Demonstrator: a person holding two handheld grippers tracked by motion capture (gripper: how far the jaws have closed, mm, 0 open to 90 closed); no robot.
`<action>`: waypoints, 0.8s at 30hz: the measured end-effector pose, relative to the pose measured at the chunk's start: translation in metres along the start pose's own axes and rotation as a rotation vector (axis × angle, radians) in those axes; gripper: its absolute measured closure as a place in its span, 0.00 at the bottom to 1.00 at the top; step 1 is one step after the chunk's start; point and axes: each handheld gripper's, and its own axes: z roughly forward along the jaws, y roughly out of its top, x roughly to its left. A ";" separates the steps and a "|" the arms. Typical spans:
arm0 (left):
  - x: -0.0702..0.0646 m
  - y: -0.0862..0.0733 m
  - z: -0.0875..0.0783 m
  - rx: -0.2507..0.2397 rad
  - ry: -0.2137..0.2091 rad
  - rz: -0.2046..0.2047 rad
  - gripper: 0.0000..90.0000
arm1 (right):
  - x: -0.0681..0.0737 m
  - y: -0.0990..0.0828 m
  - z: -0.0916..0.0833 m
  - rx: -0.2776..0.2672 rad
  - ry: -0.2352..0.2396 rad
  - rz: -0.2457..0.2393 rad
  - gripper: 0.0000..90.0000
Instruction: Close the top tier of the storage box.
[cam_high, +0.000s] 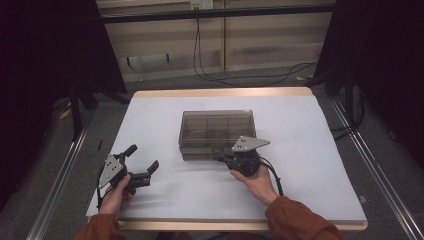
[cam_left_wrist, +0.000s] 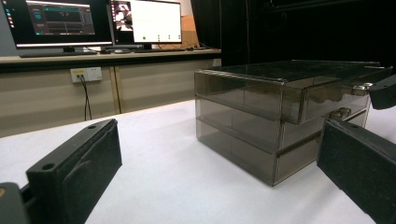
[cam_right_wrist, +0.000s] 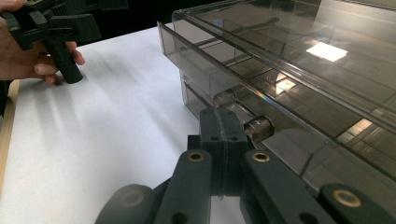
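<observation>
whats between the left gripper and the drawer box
Nothing: between the open left gripper and the smoky clear drawer box there is bare white table cover, as the high view and the left gripper view both show.

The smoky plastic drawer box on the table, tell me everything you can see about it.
The drawer box is a low, see-through, smoke-tinted plastic case with stacked drawers, small knobs on their fronts and dividers inside. It sits flat, mid-table, on the white cover. The right hand-held gripper, jaws shut, is at its front beside a knob; contact is unclear.
</observation>
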 end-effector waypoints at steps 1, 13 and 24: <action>0.000 0.000 0.000 0.000 0.003 0.005 0.00 | -0.001 0.000 0.000 0.001 -0.002 0.000 1.00; 0.001 0.000 0.000 0.004 0.003 0.012 0.00 | -0.003 -0.001 0.000 -0.001 -0.007 0.007 1.00; 0.001 0.000 0.000 0.002 0.005 0.012 0.00 | -0.006 -0.001 -0.001 -0.014 -0.006 0.025 1.00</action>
